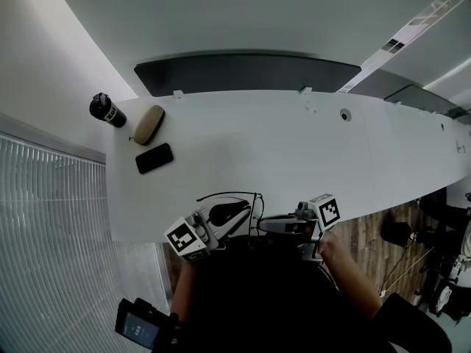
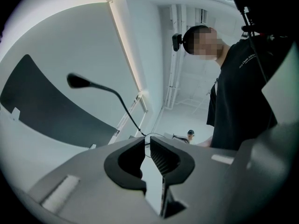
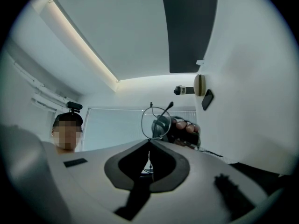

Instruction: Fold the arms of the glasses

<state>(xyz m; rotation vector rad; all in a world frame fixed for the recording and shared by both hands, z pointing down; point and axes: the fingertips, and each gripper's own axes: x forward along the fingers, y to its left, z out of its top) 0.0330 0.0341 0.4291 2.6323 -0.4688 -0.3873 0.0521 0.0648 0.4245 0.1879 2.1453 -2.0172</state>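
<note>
The glasses (image 1: pixel 235 194) hang in the air between my two tools, just over the near edge of the white table (image 1: pixel 294 145). My right gripper (image 3: pixel 149 143) has its jaws pressed together on the thin wire frame, and one round lens stands up just past the tips. My left gripper (image 2: pixel 146 140) has its jaws only a narrow slit apart. One arm of the glasses (image 2: pixel 119 99) rises from that slit and curves away to its dark end piece (the gap looks wider than the wire, so the pads are not pinching it). Well apart on the far left of the table lie a black phone (image 1: pixel 154 158), a tan case (image 1: pixel 149 123) and a dark cup (image 1: pixel 107 110).
</note>
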